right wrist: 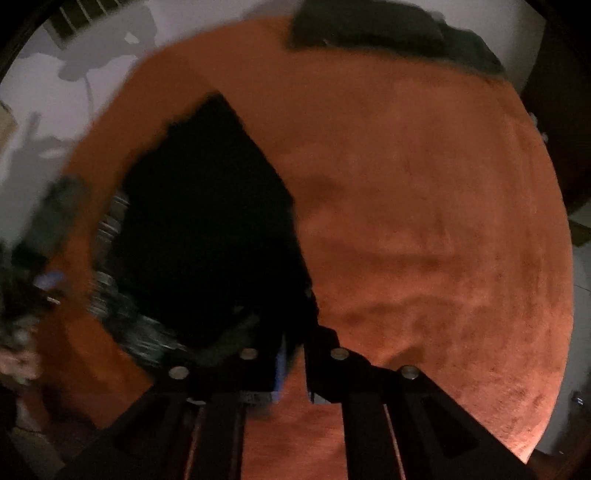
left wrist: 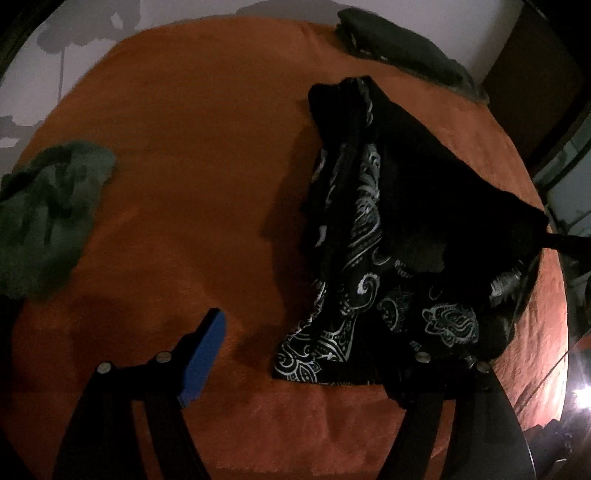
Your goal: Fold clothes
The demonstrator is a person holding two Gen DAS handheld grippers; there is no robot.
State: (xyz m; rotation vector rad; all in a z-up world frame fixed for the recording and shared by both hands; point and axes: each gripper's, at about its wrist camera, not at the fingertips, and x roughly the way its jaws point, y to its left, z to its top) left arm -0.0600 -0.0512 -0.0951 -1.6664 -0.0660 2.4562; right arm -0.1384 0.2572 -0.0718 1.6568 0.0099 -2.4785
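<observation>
A black garment with a white paisley print point(left wrist: 373, 236) is lifted off the orange blanket point(left wrist: 192, 155), its lower hem hanging near my left gripper. My left gripper point(left wrist: 310, 343) is open wide. Its blue-padded left finger point(left wrist: 203, 354) is free over the blanket, and its right finger is hidden behind the garment's hem. In the blurred right wrist view the garment point(right wrist: 207, 221) spreads up and left from my right gripper point(right wrist: 293, 354), which is shut on its near corner. The garment's right corner in the left wrist view is drawn out to a point at the frame's right.
A crumpled green garment point(left wrist: 48, 218) lies at the blanket's left edge. A dark folded garment point(left wrist: 406, 48) point(right wrist: 369, 33) rests at the back edge by the white wall. Bare orange blanket point(right wrist: 424, 221) stretches to the right of the black garment.
</observation>
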